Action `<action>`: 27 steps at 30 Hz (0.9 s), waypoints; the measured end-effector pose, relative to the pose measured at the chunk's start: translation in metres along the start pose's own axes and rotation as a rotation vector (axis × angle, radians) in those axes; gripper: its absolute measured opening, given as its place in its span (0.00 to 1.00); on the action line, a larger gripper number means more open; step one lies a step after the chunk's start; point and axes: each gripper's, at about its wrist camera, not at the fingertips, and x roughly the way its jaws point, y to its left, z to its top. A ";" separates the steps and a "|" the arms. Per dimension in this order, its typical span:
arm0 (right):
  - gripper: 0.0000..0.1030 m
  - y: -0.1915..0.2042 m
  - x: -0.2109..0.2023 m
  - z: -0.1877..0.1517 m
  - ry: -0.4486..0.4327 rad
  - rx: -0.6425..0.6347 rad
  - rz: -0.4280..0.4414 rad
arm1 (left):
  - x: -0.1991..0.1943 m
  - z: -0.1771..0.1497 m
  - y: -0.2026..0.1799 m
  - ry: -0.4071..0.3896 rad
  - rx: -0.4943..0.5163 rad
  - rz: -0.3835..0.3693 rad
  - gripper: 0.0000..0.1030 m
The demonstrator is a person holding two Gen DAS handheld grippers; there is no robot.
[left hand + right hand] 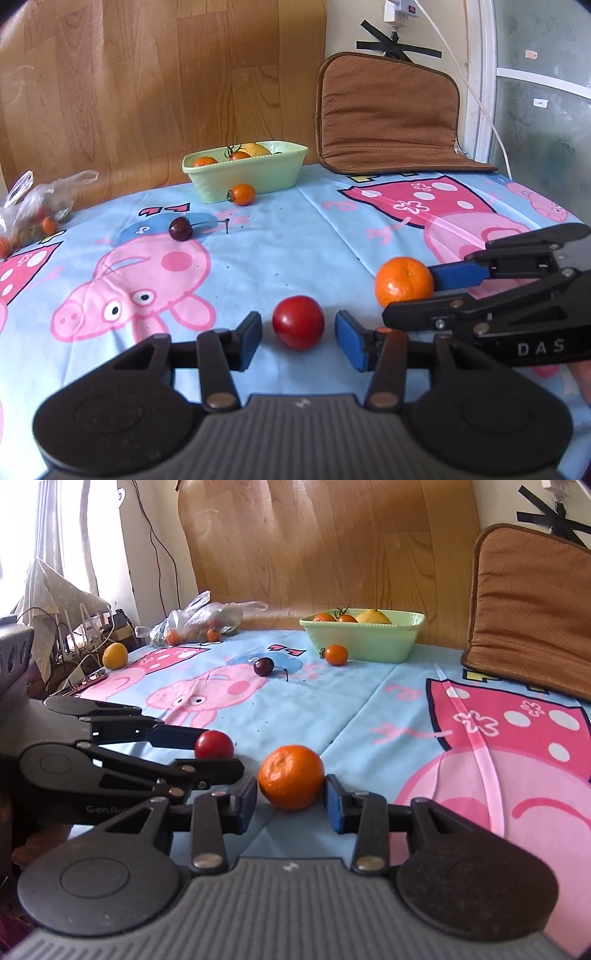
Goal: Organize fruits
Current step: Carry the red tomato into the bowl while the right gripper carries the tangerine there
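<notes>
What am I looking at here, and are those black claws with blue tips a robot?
No robot: a person holds one clamp tool in each hand, each with a camera looking along its jaws. In the left tool's picture, the left gripper stands open around a red tomato, not yet squeezing. In the other picture, the right gripper stands open around a mandarin. Both fruits rest on the cartoon tablecloth. Farther back lie a dark cherry, a small orange tomato, a green dish holding fruit, and a plastic bag. Nothing is held yet.
</notes>
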 end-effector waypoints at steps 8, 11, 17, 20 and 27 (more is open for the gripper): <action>0.38 -0.009 0.003 0.012 -0.015 0.069 0.022 | -0.001 0.013 0.007 -0.029 0.010 -0.027 0.29; 0.38 -0.020 0.012 0.031 -0.028 0.091 0.035 | 0.007 0.038 0.019 -0.055 -0.012 -0.047 0.29; 0.39 -0.048 0.046 0.087 -0.132 0.079 0.005 | 0.049 0.105 0.052 -0.117 -0.052 -0.031 0.29; 0.39 -0.065 0.074 0.110 -0.179 0.080 -0.030 | 0.079 0.136 0.068 -0.122 -0.093 -0.021 0.29; 0.39 -0.100 0.138 0.133 -0.158 0.142 -0.129 | 0.148 0.183 0.097 -0.088 -0.146 0.011 0.29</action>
